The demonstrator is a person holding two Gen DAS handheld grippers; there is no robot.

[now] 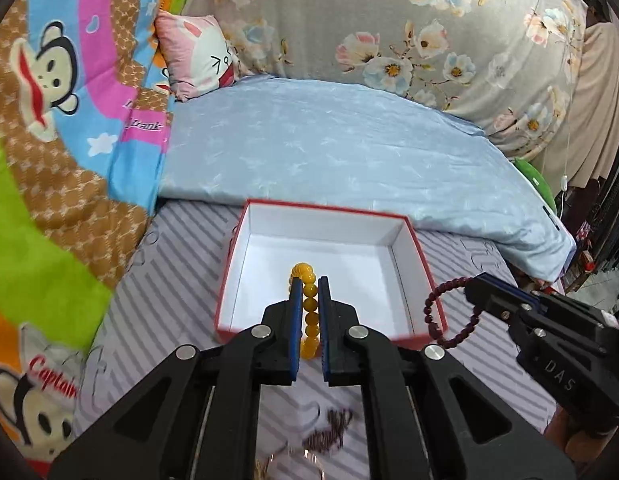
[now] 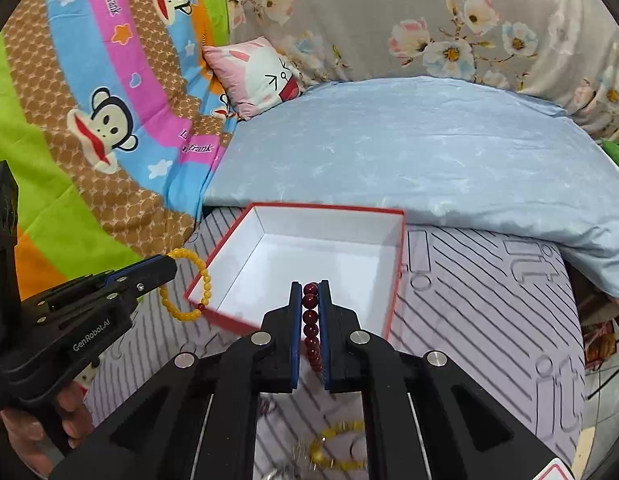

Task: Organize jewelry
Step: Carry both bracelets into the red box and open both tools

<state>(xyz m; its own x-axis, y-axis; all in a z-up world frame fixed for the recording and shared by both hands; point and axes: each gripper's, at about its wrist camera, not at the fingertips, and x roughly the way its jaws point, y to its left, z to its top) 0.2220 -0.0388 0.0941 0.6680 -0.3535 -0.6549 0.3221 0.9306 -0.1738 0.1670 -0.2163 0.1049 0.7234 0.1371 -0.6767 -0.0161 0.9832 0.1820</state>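
Tongs fill the lower middle of both wrist views, each pair pointing forward toward a shallow red box (image 1: 329, 276) with a white interior. The left tongs (image 1: 309, 312) are clenched on a yellow bead bracelet (image 1: 309, 312), whose beads run in a line between the blue pads and loop out past the tips above the box's near part. In the right wrist view the same left tongs (image 2: 165, 266) enter from the lower left, held by a hand (image 2: 49, 420), with the yellow bracelet (image 2: 185, 284) dangling just beside the box's left rim (image 2: 213, 268).

The right tongs (image 2: 310, 320) are clenched on a dark red bead bracelet (image 2: 311, 328); in the left wrist view they (image 1: 475, 286) come from the lower right, the red loop (image 1: 449, 312) hanging at the box's right near corner.

The box sits on a bed with a grey striped sheet (image 2: 489, 300). Behind it lie a pale blue quilt (image 1: 329, 148), a cartoon monkey blanket (image 1: 61, 120), a small pink pillow (image 1: 197, 52) and grey floral bedding (image 1: 389, 20). More jewelry lies blurred on the sheet (image 2: 337, 448) beneath the tongs.
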